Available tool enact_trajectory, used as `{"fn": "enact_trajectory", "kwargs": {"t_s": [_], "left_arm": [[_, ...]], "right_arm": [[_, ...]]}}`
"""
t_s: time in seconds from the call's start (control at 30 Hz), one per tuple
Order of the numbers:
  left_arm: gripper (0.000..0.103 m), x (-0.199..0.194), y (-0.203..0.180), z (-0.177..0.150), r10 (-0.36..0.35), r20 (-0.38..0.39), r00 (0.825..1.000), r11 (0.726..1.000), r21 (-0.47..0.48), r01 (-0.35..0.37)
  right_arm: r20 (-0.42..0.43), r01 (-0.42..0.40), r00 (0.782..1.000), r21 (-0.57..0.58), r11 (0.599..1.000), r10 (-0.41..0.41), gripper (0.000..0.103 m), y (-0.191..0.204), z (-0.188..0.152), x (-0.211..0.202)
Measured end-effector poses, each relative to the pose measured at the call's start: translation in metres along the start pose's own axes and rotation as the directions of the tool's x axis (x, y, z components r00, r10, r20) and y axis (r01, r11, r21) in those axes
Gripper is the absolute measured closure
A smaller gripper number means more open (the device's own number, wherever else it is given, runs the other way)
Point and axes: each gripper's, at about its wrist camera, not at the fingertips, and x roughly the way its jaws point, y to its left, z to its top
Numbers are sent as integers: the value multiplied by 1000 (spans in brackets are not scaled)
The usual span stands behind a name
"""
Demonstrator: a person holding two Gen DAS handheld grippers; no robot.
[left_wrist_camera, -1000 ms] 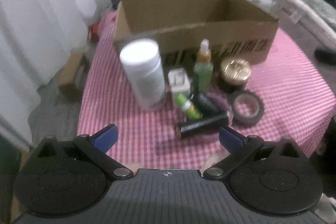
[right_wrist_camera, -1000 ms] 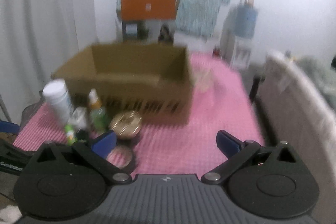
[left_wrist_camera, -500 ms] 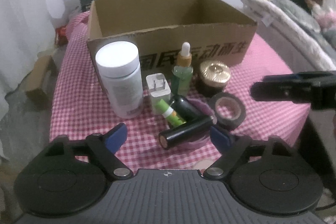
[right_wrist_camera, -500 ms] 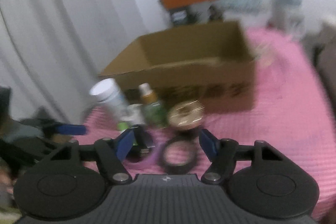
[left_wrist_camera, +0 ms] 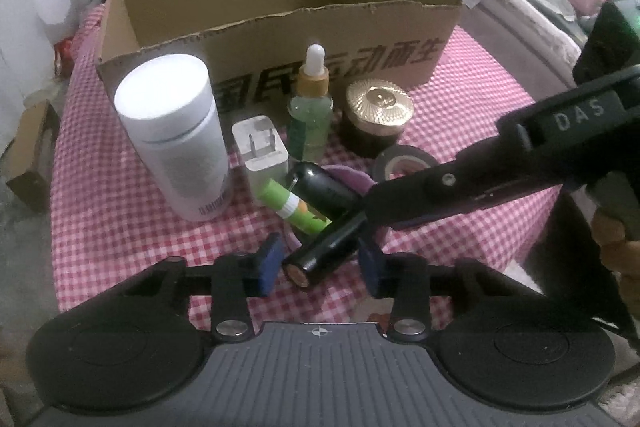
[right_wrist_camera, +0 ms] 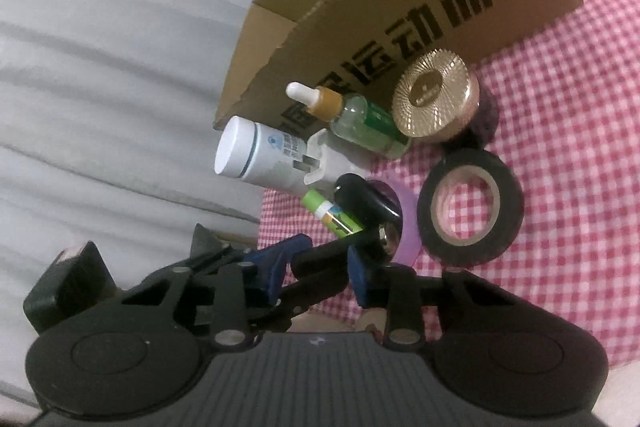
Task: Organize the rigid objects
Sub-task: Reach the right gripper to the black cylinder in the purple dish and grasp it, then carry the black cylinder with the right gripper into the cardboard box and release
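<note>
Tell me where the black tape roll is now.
In the left wrist view the tape roll lies flat on the checked cloth, right of centre, just in front of the gold-lidded jar and beside the purple ring.

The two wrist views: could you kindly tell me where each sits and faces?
Left wrist: on the left tongs, level, facing the open brown cardboard box; the right tongs cross in.
Right wrist: on the right tongs, rolled sideways, facing the box.
Shared: black cylindrical tube between both tongs, black tape roll.
</note>
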Motion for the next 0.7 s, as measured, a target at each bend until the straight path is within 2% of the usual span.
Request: {"fn": "enact_trajectory", "kwargs": {"t_s": [0.23,0.7], "left_arm": [[78,-2,-1,-1,-59,-19,998,998,-23,59],[79,22,-14,16,-72,-82,994,997,5,72]], "right_arm": [[-15,18,1000,36,999,-17,70,-5,4,2],[-13,81,997,110,991,-80,71,-16,9,13]]}}
